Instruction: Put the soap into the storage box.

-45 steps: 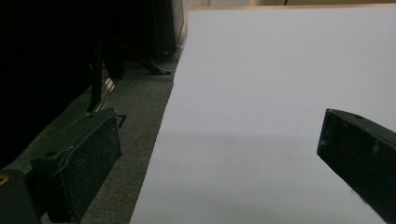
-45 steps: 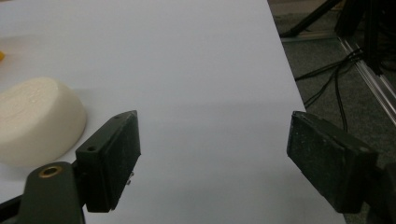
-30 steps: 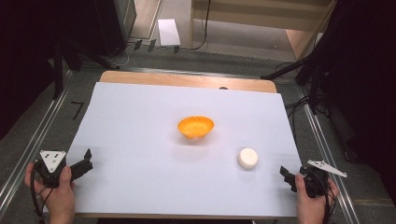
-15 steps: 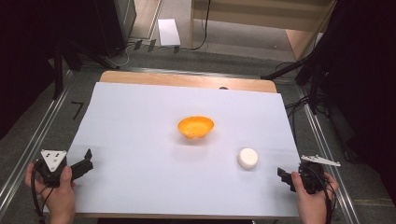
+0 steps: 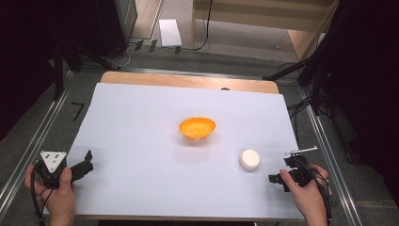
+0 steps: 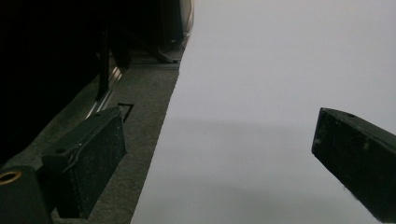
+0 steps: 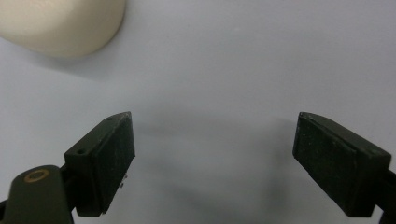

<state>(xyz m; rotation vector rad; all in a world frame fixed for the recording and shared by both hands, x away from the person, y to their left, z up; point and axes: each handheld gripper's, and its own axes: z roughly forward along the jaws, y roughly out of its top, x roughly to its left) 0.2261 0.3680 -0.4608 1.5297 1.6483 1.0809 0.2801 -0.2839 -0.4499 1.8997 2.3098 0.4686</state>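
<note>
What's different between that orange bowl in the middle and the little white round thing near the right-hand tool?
The orange bowl is bright orange, while the white round piece is creamy white. The bowl is wider and hollow, open at the top; the white piece is smaller and looks like a solid, flat-topped puck. The bowl sits mid-table, away from both tools; the white piece lies close to the open right gripper. Both are round and rest untouched on the white table cover.

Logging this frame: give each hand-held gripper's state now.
Left hand-held gripper: open, holding nothing.
Right hand-held gripper: open, holding nothing, near the white puck.
</note>
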